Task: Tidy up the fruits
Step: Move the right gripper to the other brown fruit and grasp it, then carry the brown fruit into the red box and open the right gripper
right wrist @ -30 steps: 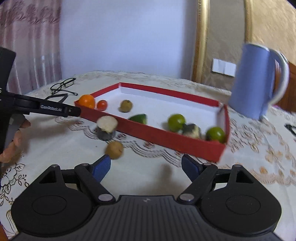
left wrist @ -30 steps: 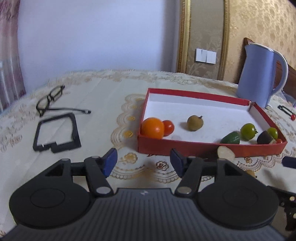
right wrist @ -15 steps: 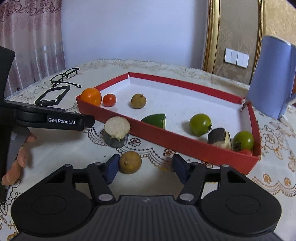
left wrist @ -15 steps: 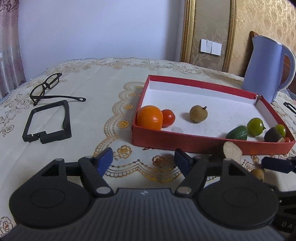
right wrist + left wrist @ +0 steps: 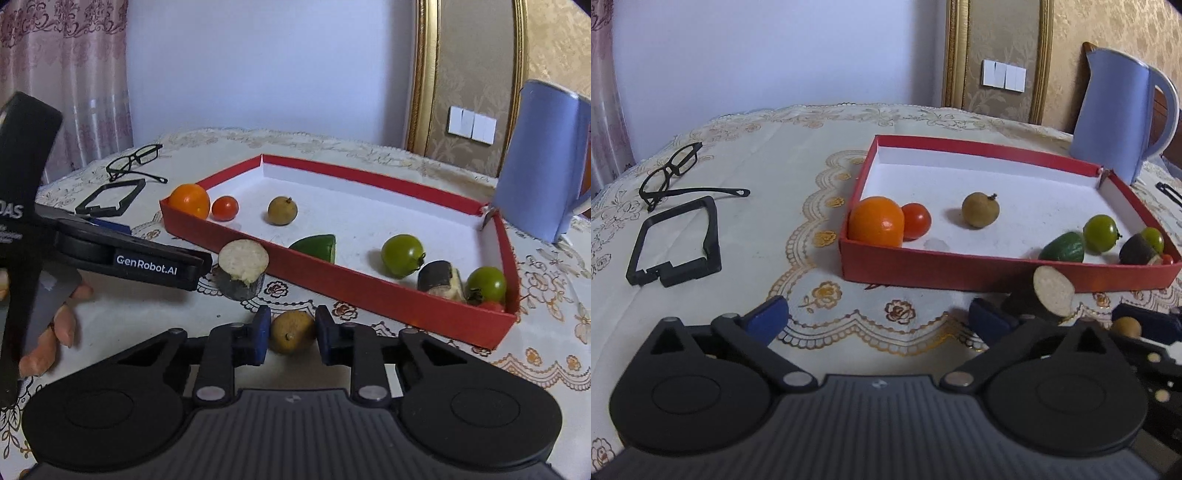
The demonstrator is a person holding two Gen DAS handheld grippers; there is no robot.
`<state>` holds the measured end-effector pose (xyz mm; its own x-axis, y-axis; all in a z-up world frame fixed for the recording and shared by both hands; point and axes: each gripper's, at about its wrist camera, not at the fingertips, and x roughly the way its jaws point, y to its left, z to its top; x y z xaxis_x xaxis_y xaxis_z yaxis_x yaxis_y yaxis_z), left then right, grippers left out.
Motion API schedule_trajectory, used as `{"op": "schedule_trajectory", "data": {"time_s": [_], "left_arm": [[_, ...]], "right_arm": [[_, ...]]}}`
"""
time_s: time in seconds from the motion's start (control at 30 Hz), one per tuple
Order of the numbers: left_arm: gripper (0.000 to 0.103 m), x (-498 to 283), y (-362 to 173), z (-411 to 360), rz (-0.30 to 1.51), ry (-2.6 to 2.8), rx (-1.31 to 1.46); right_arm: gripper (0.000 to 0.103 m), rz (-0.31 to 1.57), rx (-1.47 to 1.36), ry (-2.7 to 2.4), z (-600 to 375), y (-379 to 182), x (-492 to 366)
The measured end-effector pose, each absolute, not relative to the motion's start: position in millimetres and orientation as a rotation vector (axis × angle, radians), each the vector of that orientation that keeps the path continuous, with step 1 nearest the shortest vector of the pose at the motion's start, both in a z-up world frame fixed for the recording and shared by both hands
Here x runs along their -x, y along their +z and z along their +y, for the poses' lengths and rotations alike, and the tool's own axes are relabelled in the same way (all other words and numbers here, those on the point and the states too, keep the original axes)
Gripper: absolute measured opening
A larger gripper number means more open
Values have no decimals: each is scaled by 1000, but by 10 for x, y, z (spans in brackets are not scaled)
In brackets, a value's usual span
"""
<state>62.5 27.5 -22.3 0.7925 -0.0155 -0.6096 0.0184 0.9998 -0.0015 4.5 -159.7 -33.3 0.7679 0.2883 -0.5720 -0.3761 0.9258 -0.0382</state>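
Note:
A red tray holds an orange, a red tomato, a brown longan, a green piece, two green tomatoes and a dark eggplant piece. In front of the tray on the cloth stands a cut eggplant chunk. My right gripper is shut on a second brown longan, which rests on the cloth. My left gripper is open and empty above the cloth, left of the chunk.
A blue kettle stands behind the tray's right corner. Black glasses and a black frame lie at the left. The left gripper's body and the hand reach in at the left of the right wrist view.
My right gripper has moved down and forward and closed its fingers around the brown longan on the cloth. My left gripper has drifted slightly and stays open.

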Motion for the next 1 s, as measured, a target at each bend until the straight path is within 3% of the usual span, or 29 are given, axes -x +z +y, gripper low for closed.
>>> {"op": "schedule_trajectory", "data": {"time_s": [0.27,0.53,1.0], "left_arm": [[103,-617,-223,280,658,-16,-12],[103,-618,-223,274,658,-16,-12],[103,-618,-224,281,658,-16,-12]], "right_arm": [[25,495,159,335,-1679,-36,64],[25,486,131,259,-1812,211,-358],[26,635,192,231,-1532,-276,-1211]]}}
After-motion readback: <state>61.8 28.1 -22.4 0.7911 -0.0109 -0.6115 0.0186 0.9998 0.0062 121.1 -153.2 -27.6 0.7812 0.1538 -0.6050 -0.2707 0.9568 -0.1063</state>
